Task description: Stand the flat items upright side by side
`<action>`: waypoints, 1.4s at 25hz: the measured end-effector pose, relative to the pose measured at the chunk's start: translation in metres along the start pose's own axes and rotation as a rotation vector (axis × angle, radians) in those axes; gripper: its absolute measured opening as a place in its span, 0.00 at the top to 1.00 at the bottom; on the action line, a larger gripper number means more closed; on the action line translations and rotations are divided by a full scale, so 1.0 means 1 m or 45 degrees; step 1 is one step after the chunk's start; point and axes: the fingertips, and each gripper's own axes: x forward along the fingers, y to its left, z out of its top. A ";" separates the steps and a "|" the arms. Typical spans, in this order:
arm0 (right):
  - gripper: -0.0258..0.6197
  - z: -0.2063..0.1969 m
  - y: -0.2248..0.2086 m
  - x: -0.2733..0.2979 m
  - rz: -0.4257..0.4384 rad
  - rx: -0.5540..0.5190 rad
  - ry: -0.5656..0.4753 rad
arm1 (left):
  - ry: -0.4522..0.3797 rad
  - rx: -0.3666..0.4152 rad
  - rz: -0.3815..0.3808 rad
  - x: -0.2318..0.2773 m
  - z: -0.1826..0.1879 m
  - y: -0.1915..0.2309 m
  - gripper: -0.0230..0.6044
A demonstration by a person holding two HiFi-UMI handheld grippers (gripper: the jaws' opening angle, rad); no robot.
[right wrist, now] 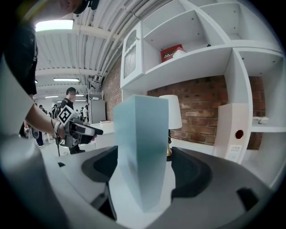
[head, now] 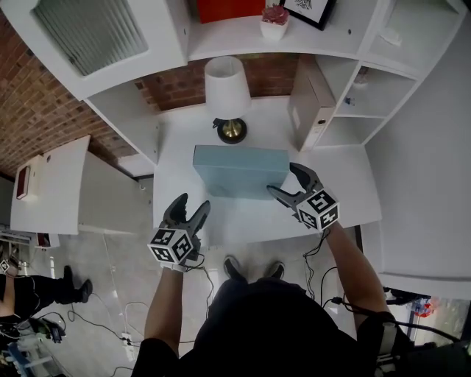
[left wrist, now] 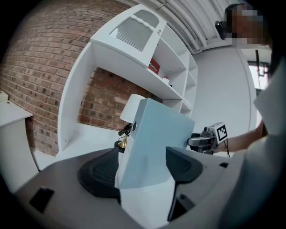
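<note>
1. The fingers [left wrist: 100, 172] of the left gripper [head: 193, 204] stand apart with nothing pressed between them. We see them just short of the near left corner of the blue file box [head: 239, 171], not touching it.
2. The fingers [right wrist: 190, 172] of the right gripper [head: 283, 182] are also spread. They straddle the right end of the blue file box, one finger in front of its near face and one behind its far face. In the right gripper view that narrow end sits between the pads, and we see a slim gap at the right pad, so neither pad seems to press.
3. The blue file box stands upright on its long edge on the white desk [head: 331, 191], with its broad face turned toward us.
4. Behind the left half of the blue file box we see a table lamp [head: 227, 88] with a white shade and a brass base.
5. Behind and to the right of the blue file box, a white file box [head: 309, 110] with a round hole in its spine stands upright against a shelf divider, apart from the blue one.
6. Farther behind the blue file box, on the upper shelf, we see a red box [head: 228, 9], a small potted plant [head: 275, 20] and a framed picture [head: 309, 9].
</note>
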 end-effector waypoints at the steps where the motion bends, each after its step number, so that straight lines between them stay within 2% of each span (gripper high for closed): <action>1: 0.37 -0.002 -0.001 0.004 0.005 -0.006 0.016 | -0.004 -0.003 0.010 -0.006 -0.001 0.000 0.44; 4: 0.34 -0.004 0.000 0.016 0.024 -0.027 0.044 | -0.012 -0.005 0.046 -0.025 -0.004 -0.001 0.44; 10: 0.36 -0.009 0.001 0.032 0.075 -0.022 0.071 | -0.023 -0.030 0.115 -0.055 -0.009 0.006 0.44; 16: 0.40 -0.009 0.004 0.029 0.032 -0.017 0.072 | 0.019 -0.047 0.105 -0.059 -0.021 0.012 0.44; 22: 0.40 -0.016 -0.006 0.013 -0.121 0.055 0.096 | 0.023 -0.045 0.000 -0.030 -0.010 0.005 0.44; 27: 0.41 -0.019 -0.025 -0.005 -0.265 0.111 0.107 | 0.034 -0.028 -0.126 0.001 0.002 -0.003 0.45; 31: 0.41 -0.025 -0.044 -0.021 -0.430 0.156 0.100 | 0.046 -0.014 -0.216 0.019 0.009 -0.005 0.45; 35: 0.41 -0.034 -0.070 -0.040 -0.627 0.265 0.085 | 0.061 0.003 -0.277 0.030 0.016 -0.001 0.45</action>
